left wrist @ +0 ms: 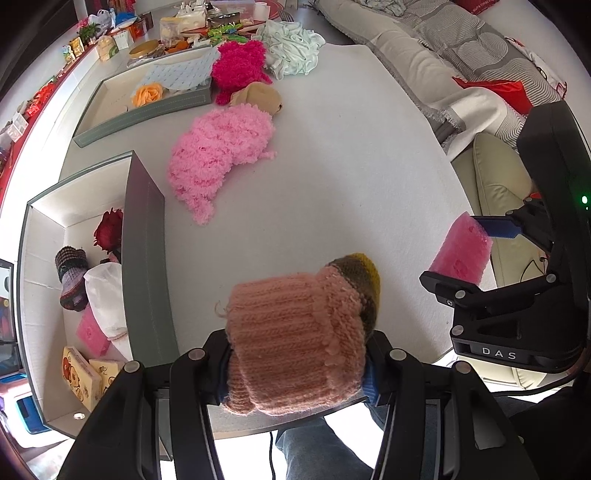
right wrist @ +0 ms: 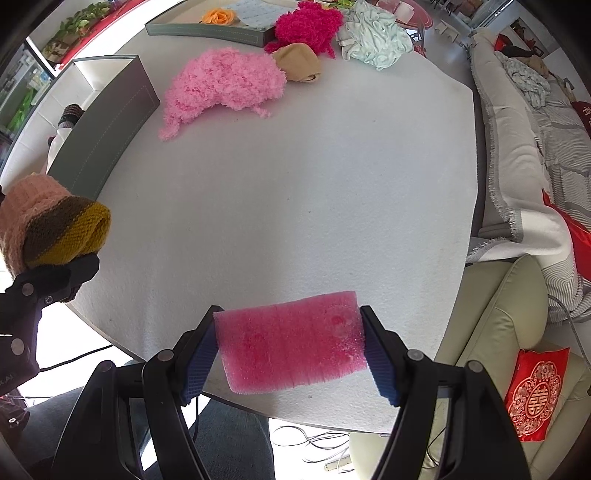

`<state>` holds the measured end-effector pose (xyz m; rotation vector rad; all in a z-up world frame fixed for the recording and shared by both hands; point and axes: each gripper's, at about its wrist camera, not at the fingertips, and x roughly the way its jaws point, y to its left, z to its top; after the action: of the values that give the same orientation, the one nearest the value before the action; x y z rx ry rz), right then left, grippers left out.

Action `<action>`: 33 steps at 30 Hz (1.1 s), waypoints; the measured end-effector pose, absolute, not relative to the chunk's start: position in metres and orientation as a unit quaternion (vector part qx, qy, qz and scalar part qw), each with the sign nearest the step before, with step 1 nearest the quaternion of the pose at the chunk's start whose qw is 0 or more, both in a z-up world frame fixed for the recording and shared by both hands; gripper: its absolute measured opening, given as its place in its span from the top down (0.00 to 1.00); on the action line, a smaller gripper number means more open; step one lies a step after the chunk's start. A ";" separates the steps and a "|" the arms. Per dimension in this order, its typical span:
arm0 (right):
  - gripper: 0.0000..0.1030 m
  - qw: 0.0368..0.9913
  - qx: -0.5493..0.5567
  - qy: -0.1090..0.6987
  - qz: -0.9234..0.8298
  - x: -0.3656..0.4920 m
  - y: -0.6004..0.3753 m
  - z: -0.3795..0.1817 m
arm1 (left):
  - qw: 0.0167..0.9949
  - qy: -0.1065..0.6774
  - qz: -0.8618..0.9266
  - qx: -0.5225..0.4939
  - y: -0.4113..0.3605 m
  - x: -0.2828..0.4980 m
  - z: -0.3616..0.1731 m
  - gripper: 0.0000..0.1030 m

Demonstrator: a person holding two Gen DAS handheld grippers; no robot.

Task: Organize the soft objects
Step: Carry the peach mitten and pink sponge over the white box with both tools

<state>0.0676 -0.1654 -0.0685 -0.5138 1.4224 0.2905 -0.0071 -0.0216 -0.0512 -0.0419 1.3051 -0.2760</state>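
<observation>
My left gripper (left wrist: 297, 360) is shut on a knitted sock (left wrist: 295, 332), pink with brown and mustard stripes, held above the table's near edge; the sock also shows in the right wrist view (right wrist: 48, 225). My right gripper (right wrist: 290, 345) is shut on a pink foam block (right wrist: 291, 339), seen too in the left wrist view (left wrist: 461, 251). On the white table (right wrist: 295, 184) lie a light pink fluffy piece (right wrist: 221, 85), a magenta fluffy piece (right wrist: 310, 26), a tan sock (right wrist: 299, 62) and a pale green cloth (right wrist: 376, 37).
A grey open box (left wrist: 144, 258) at the left holds a dark knitted sock (left wrist: 72, 277), a red rose, a white bag and a pink foam piece. A shallow grey tray (left wrist: 147, 107) behind holds an orange rose (left wrist: 147, 94). A sofa (right wrist: 517, 147) stands at the right.
</observation>
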 end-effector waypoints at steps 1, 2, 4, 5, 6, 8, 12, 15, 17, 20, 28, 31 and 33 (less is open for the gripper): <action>0.27 0.718 -0.231 0.644 0.131 0.068 -0.166 -0.069 | 0.786 0.605 -0.128 -0.020 -0.022 -0.007 -0.051 0.48; 0.27 0.718 -0.231 0.644 0.130 0.069 -0.166 -0.069 | 0.786 0.605 -0.128 -0.019 -0.021 -0.007 -0.051 0.48; 0.27 0.717 -0.230 0.645 0.129 0.070 -0.166 -0.069 | 0.787 0.604 -0.128 -0.020 -0.021 -0.006 -0.051 0.48; 0.27 0.717 -0.230 0.645 0.129 0.070 -0.165 -0.069 | 0.787 0.603 -0.127 -0.021 -0.020 -0.006 -0.051 0.48; 0.27 0.716 -0.232 0.645 0.129 0.070 -0.164 -0.070 | 0.787 0.603 -0.126 -0.023 -0.019 -0.005 -0.051 0.48; 0.27 0.715 -0.235 0.645 0.132 0.070 -0.162 -0.070 | 0.788 0.603 -0.123 -0.026 -0.016 -0.005 -0.051 0.48; 0.27 0.718 -0.240 0.640 0.133 0.072 -0.157 -0.068 | 0.793 0.597 -0.114 -0.034 -0.009 -0.004 -0.048 0.48; 0.27 0.724 -0.239 0.633 0.132 0.077 -0.152 -0.062 | 0.802 0.587 -0.101 -0.041 0.000 -0.004 -0.044 0.48; 0.27 0.727 -0.239 0.629 0.133 0.083 -0.147 -0.059 | 0.808 0.580 -0.090 -0.050 0.009 -0.004 -0.040 0.48; 0.27 0.730 -0.243 0.623 0.141 0.089 -0.135 -0.055 | 0.815 0.571 -0.067 -0.067 0.027 -0.005 -0.036 0.48; 0.27 0.736 -0.267 0.587 0.206 0.103 -0.064 -0.036 | 0.834 0.534 0.047 -0.129 0.104 -0.023 -0.018 0.48; 0.27 0.733 -0.276 0.570 0.247 0.107 -0.020 -0.030 | 0.830 0.525 0.106 -0.157 0.140 -0.034 -0.019 0.48; 0.27 0.729 -0.281 0.561 0.274 0.108 0.011 -0.028 | 0.819 0.529 0.139 -0.174 0.161 -0.039 -0.027 0.48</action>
<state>0.1080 0.0112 -0.0278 -0.6195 1.2353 0.6028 -0.0394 0.1614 -0.0272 -0.3705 1.1258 0.2955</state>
